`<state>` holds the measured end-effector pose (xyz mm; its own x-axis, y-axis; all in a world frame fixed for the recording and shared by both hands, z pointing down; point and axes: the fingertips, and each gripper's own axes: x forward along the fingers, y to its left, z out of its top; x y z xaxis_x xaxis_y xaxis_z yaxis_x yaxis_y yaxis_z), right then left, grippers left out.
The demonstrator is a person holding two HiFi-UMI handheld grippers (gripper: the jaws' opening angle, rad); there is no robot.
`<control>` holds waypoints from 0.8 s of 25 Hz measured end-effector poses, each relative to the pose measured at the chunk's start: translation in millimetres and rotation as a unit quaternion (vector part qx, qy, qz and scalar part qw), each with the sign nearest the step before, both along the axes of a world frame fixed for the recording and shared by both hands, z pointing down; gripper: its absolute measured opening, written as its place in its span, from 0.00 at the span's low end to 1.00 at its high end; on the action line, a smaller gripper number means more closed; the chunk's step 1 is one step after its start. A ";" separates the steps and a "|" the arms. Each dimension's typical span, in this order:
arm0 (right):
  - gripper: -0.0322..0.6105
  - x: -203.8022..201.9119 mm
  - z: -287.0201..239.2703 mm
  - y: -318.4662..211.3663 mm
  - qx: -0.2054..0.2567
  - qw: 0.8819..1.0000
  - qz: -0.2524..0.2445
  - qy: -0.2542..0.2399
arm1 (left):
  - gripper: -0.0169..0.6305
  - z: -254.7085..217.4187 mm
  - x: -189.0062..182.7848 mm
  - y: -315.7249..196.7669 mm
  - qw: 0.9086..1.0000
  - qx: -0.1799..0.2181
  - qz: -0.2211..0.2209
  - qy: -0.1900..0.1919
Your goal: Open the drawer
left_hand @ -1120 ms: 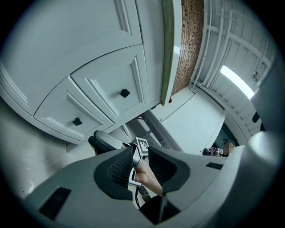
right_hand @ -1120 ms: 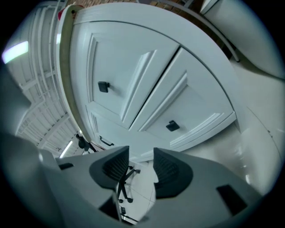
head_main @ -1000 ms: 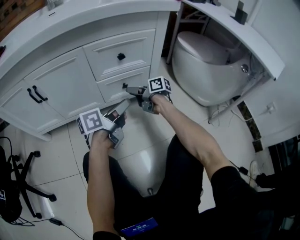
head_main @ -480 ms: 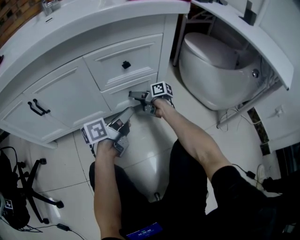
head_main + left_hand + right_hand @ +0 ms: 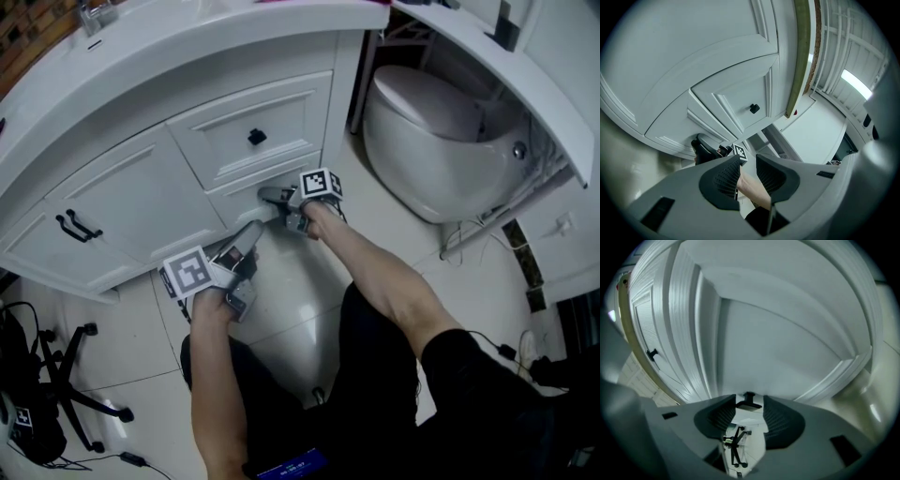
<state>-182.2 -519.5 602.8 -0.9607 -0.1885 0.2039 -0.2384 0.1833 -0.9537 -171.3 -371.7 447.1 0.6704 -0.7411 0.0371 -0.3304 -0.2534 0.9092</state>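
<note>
**Vanity, lower drawer: shut, knob in right gripper**

Surroundings
- Vanity (image 5: 141, 56): white, curved top, fills the far left.
- Upper drawer (image 5: 225, 122): shut, with a black knob at its centre.
- Doors (image 5: 122, 192): left of the drawers, shut, with a pair of black handles (image 5: 80, 225).
- Toilet (image 5: 422, 131): white, lid down, far right, well apart from the drawers.
- Chair base (image 5: 66, 386): black, on the tiled floor (image 5: 131, 323) at near left.

Task item
- Lower drawer (image 5: 239, 202): directly under the upper drawer, front flush with the vanity, not yet pulled.
- Knob (image 5: 749, 399): small and black, on the lower drawer's front.

Grippers
- Right gripper (image 5: 270, 196): reaches far and left to the lower drawer and points roughly level. Its marker cube faces up and the bare forearm (image 5: 375, 272) trails back to near right. Its jaws have just been closing. The knob sits between the pads, which pinch it at the tips.
- Left gripper (image 5: 249, 232): near and left of the right gripper, just beside it, close to the foot of the vanity. It is held about level. Its jaws stand apart and grip nothing; the right forearm shows beyond the gap.
</note>
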 end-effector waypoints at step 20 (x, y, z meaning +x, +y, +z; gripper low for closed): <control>0.32 1.9 -0.4 -2.2 -0.031 0.999 0.001 -0.016 | 0.19 2.5 1.7 -4.5 1.000 -0.002 0.002 -0.001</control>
